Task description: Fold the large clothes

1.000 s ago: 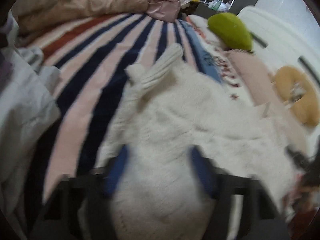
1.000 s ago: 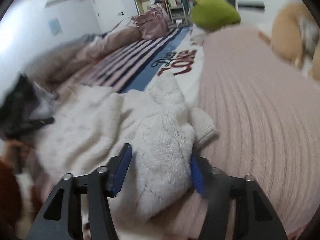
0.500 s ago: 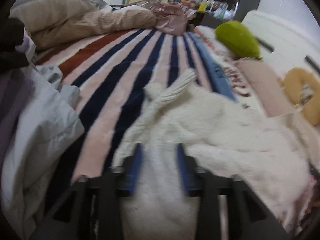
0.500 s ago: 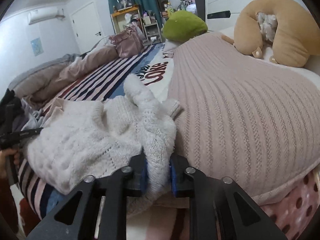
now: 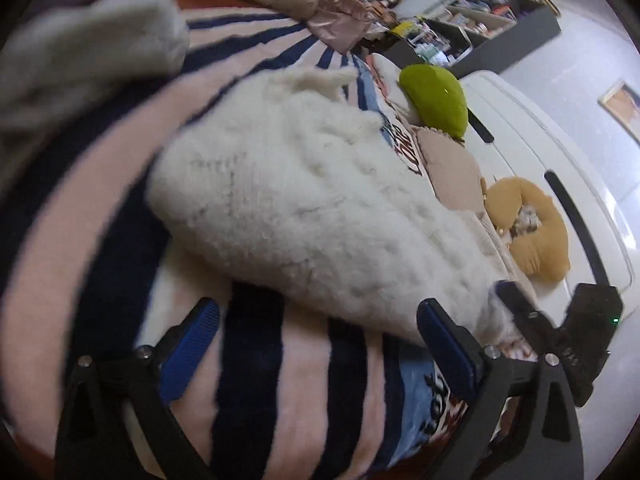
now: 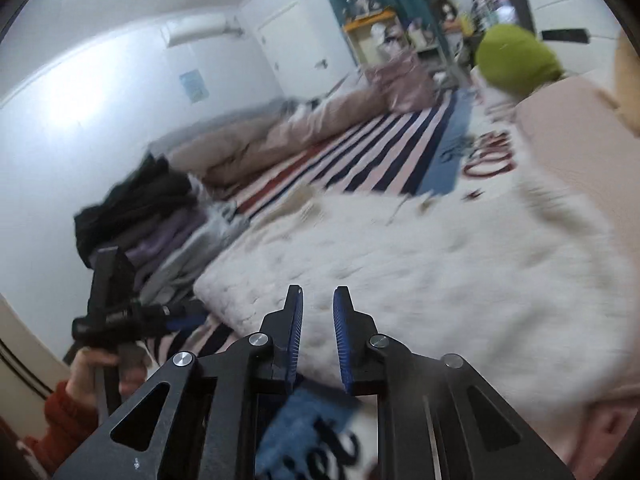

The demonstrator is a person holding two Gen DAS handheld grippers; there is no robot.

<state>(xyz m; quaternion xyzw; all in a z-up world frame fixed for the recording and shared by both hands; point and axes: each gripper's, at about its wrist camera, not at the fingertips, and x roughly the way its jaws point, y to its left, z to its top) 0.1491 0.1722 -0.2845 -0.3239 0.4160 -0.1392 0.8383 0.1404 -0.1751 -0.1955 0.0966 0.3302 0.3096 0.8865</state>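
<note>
A fluffy white knit sweater [image 5: 304, 200] lies folded over on the striped bedspread [image 5: 80, 240]; it also shows in the right wrist view [image 6: 420, 264]. My left gripper [image 5: 316, 332] is open and empty, just in front of the sweater's near edge. My right gripper [image 6: 318, 320] has its jaws a narrow gap apart with nothing between them, at the sweater's near edge. The right gripper also shows in the left wrist view [image 5: 556, 328], and the left gripper shows in the right wrist view [image 6: 120, 312].
A pile of folded clothes [image 6: 160, 220] sits at the left of the bed. A green pillow [image 5: 436, 100], a beige knit pillow [image 5: 452, 168] and a tan neck cushion [image 5: 532, 232] lie by the white headboard [image 5: 560, 160]. A rolled duvet [image 6: 280, 136] lies at the far end.
Both grippers have let go of the sweater and pulled back. The sweater now lies folded flat on the bed. The left jaws opened wide; the right jaws opened a little.
</note>
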